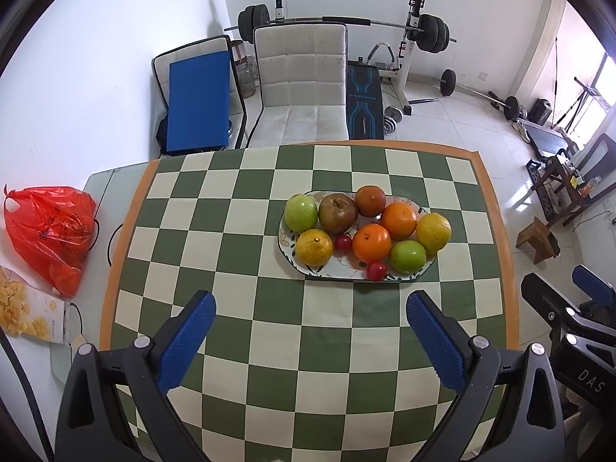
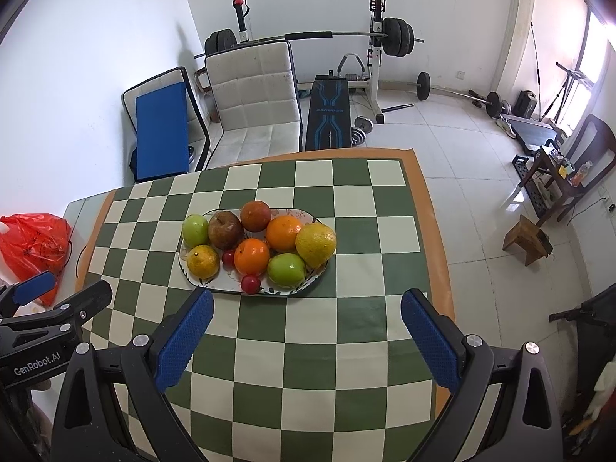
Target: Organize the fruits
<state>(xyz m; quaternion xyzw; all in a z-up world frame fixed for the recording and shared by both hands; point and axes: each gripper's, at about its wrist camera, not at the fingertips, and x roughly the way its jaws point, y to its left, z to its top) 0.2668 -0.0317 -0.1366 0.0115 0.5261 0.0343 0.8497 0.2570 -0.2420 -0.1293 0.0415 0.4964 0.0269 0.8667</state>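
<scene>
The table (image 1: 173, 231) wears a green-and-cream checked cloth (image 1: 238, 269) with an orange border, and both grippers hang above its near half, pointed at the far edge. The left gripper (image 1: 310, 308) has its blue pads spread wide and holds nothing; the right gripper (image 2: 306, 306) is the same, released and empty, just beside the left one. Bare cloth lies between each gripper and the plate (image 1: 287, 240), and more runs left of it to the border. The oval plate sits right of centre, near the far side, well clear of every edge. On it, touching, lie oranges (image 1: 371, 242), green apples (image 1: 301, 212), a brown pear (image 1: 338, 213) and two small red fruits (image 1: 376, 270). A red bag (image 1: 50, 231) sits off the cloth at the left.
</scene>
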